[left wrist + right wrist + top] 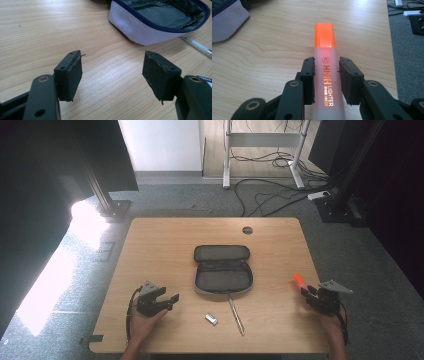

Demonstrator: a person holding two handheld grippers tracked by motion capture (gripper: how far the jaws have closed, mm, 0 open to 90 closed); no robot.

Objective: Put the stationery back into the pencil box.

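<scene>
The right hand-held gripper [326, 77] pinches the highlighter [326, 75], long axis toward 11 o'clock, the open pencil case [223, 270] lying at 10 o'clock, nearer the spread, empty left hand-held gripper [112, 75].

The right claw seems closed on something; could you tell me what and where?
The right claw grips the orange highlighter by its translucent barrel, behind the cap.

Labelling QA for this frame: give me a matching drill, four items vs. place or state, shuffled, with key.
Items:
1. highlighter
2. pencil case
3. pen
4. left claw

Place or state:
A. open, nothing between its jaws
B. unzipped at the table's middle
C. clamped in the right claw
D. lying on the wood just in front of the case

Pairs: 1-C, 2-B, 3-D, 4-A
</scene>
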